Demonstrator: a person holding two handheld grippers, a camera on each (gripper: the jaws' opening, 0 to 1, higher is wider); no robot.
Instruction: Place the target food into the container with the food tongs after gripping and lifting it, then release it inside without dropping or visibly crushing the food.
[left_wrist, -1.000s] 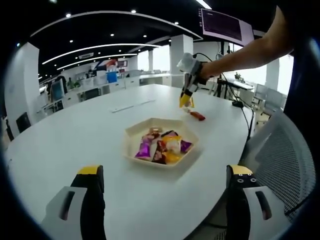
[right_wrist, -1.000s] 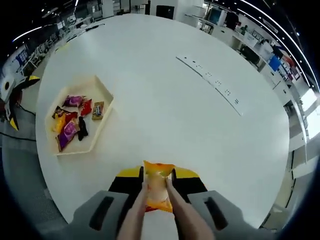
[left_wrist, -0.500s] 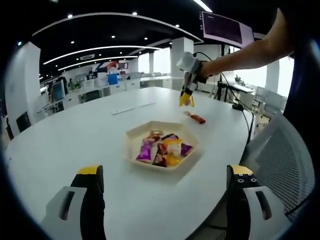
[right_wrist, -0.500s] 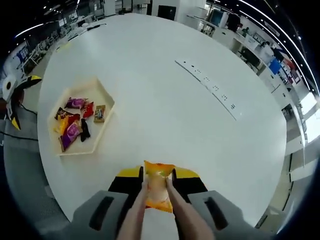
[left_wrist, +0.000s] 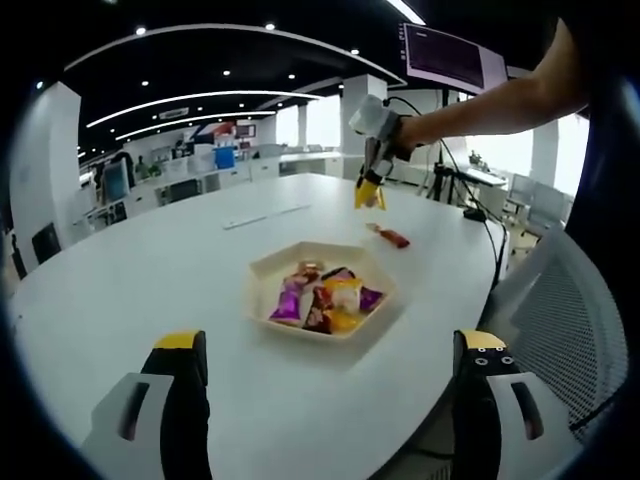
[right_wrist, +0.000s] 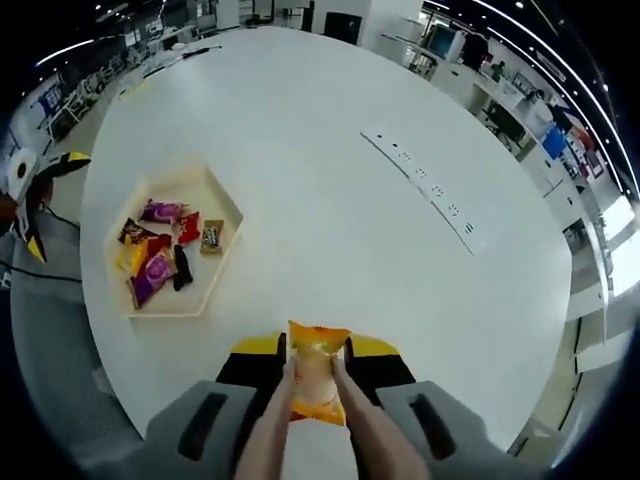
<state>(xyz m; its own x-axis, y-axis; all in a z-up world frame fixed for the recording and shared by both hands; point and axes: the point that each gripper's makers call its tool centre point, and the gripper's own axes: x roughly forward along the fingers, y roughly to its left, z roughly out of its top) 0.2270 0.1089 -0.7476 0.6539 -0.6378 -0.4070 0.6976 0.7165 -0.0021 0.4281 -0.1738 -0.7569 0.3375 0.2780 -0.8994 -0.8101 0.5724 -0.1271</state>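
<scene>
Big white oval table (left_wrist: 150, 270) in an open office. Right gripper (right_wrist: 316, 372) is up in the air above the table; its jaws squeeze a pair of tongs (right_wrist: 300, 425), and the tongs are clenched on an orange snack packet (right_wrist: 317, 385), pinched from both sides w/ its top edge poking out past the tips. Packet looks whole, not flattened. In the left gripper view the right gripper (left_wrist: 368, 190) hangs at the far side of the table on the person's outstretched arm (left_wrist: 480, 105), orange snack packet (left_wrist: 369, 193) dangling below it, well clear of the surface.

Hexagonal cream tray (left_wrist: 268, 270) sits on the table between the two grippers, nearer the left one, already holding several wrapped snacks (left_wrist: 325, 300) – purple, red, yellow, brown. One red packet (left_wrist: 390, 236) lies loose on the table just beyond the tray, roughly under the raised gripper.

Left gripper (left_wrist: 325, 375) is low at the near edge, jaws spread wide w/ nothing between them. Mesh chair (left_wrist: 560, 300) at right.
</scene>
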